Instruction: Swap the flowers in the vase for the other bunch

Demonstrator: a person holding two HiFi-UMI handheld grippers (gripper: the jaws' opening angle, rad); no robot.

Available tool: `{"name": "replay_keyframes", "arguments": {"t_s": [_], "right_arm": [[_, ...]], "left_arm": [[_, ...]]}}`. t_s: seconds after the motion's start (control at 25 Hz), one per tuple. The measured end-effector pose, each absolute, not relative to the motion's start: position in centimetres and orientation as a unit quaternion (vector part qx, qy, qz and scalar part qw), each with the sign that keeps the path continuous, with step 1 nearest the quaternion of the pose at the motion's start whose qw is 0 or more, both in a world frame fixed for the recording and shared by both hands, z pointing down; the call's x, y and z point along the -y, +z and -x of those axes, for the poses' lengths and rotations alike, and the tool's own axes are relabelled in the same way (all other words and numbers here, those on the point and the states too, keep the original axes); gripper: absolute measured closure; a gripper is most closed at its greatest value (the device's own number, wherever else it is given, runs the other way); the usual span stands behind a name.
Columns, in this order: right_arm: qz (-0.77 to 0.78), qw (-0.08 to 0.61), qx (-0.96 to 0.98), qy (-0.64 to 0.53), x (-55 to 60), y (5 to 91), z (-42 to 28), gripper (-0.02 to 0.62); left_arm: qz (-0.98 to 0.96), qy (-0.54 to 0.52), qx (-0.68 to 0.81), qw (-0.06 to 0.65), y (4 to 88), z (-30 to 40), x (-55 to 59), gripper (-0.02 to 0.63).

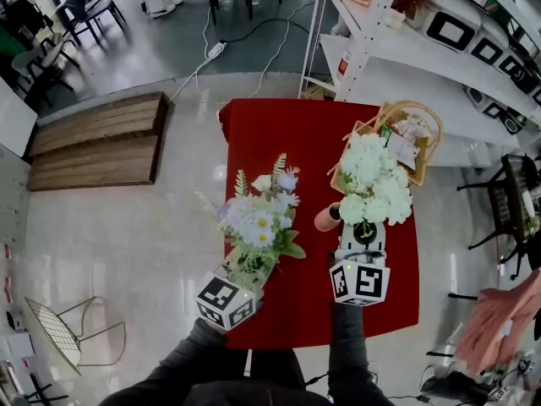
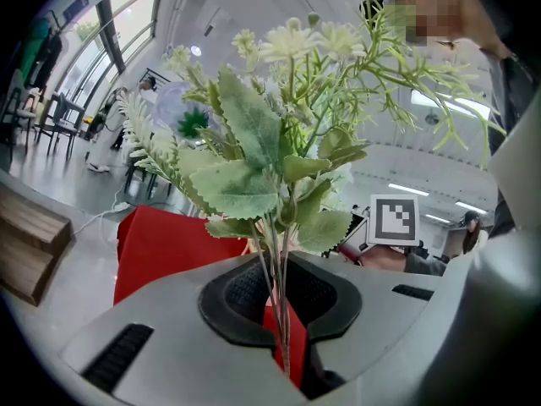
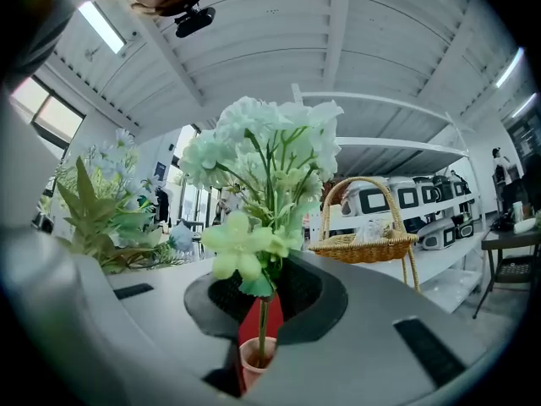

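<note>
My left gripper (image 1: 248,266) is shut on the thin stems of a leafy bunch with pale blue and white flowers (image 1: 258,220), held upright over the red table (image 1: 279,134). In the left gripper view the stems (image 2: 277,286) run down between the pads. My right gripper (image 1: 363,237) is shut on the stem of a white and pale green bunch (image 1: 374,183). In the right gripper view that stem (image 3: 262,324) reaches down into the mouth of a small pink vase (image 3: 252,364). The vase (image 1: 326,218) stands on the table just left of the right gripper.
A wicker basket (image 1: 420,142) with small items sits at the table's far right corner. White shelving (image 1: 397,57) stands behind it. A wooden pallet (image 1: 97,142) lies on the floor to the left, and a wire chair (image 1: 59,332) stands near the front left.
</note>
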State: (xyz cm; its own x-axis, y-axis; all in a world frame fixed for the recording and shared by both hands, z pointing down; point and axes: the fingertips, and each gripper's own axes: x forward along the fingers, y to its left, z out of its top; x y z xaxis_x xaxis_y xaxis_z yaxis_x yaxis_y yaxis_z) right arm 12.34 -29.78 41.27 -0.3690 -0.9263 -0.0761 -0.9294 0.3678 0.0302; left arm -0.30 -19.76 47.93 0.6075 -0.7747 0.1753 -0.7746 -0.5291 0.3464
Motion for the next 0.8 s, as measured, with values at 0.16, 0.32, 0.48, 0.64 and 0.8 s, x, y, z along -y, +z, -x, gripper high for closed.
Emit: {"name": "replay_keyframes", "arguments": {"t_s": [0.16, 0.32, 0.48, 0.64, 0.8], "right_arm": [[0.564, 0.025, -0.825, 0.04, 29.7, 40.6, -12.4, 0.557], [0.568, 0.028, -0.821, 0.044, 29.6, 39.8, -12.6, 0.557], [0.573, 0.032, -0.817, 0.052, 29.4, 38.9, -12.8, 0.557], [0.573, 0.047, -0.816, 0.051, 29.2, 37.7, -13.1, 0.557], [0.576, 0.062, -0.813, 0.048, 28.8, 36.8, -13.5, 0.557]], "left_arm": [[-0.876, 0.0, 0.442, 0.19, 47.2, 0.5, 19.8, 0.572], [-0.879, 0.001, 0.44, 0.184, 46.5, 0.6, 19.7, 0.572], [-0.881, -0.001, 0.438, 0.179, 45.9, 0.7, 19.6, 0.572], [-0.882, -0.003, 0.436, 0.176, 45.4, 0.6, 19.4, 0.572], [-0.885, -0.001, 0.432, 0.172, 45.2, 0.6, 19.0, 0.572]]}}
